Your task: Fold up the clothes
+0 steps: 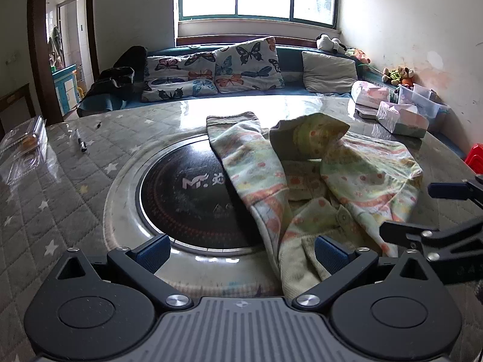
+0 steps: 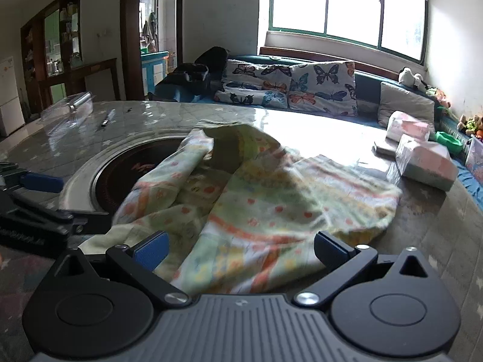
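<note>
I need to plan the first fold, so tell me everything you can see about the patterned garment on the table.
The garment is soft, thin-looking cloth, pale green and cream with orange stripes and dots. It lies crumpled and unfolded on the table, one long tube-like part draped over the round cooktop, another part doubled back showing a greyish inside. A snap button shows near the front. The left gripper and right gripper are both open over its near edge, gripping nothing.
</note>
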A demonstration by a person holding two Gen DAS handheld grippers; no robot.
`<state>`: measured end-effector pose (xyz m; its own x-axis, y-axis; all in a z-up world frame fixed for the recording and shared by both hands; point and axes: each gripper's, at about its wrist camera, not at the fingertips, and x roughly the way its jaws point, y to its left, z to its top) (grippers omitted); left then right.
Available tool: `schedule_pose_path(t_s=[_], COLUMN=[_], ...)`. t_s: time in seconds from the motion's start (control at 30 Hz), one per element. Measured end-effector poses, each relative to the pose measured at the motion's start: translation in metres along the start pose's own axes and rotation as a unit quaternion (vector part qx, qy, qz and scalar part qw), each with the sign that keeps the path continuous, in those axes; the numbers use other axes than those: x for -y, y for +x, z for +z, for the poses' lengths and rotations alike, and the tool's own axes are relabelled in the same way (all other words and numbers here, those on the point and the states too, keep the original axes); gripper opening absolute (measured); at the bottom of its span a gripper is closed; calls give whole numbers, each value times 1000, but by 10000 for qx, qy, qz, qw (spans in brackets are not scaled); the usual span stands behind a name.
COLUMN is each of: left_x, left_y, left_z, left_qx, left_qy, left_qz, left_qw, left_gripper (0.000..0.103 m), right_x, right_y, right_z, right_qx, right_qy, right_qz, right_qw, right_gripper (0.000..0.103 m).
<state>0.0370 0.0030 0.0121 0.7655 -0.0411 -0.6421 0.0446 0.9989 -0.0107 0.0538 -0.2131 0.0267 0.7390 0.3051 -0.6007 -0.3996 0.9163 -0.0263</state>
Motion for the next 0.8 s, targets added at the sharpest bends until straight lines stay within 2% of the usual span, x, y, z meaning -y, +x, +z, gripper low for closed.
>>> schedule_pose_path(t_s=[0.3, 0.5, 0.6, 0.7, 0.77, 0.8], left_x=[5, -5, -7, -5, -4, -4], left_y=[31, 58, 67, 76, 83, 85], left_z=[18, 34, 37, 40, 42, 44], left_qx=[-155, -272, -312, -344, -331, -314], left_qy=[92, -178, -241, -223, -191, -182], left_qz=[-61, -93, -136, -139, -120, -114], left_qw=[9998, 9994, 9991, 9991, 9992, 9993], left_gripper=[103, 103, 103, 103, 103, 103], right_x=[23, 29, 29, 28, 30, 32], right_y=[44, 78, 99, 118, 129, 132], right_z=[46, 74, 79, 82, 82, 82], right_qx=[43, 57, -52, -187, -278, -311], right_qy=[21, -68, -95, -88, -13, 44], right_qz=[-261, -342, -324, -294, -248, -225], right_qw=[9996, 9994, 9994, 9994, 9993, 9993], right_gripper=[95, 87, 79, 66, 49, 45])
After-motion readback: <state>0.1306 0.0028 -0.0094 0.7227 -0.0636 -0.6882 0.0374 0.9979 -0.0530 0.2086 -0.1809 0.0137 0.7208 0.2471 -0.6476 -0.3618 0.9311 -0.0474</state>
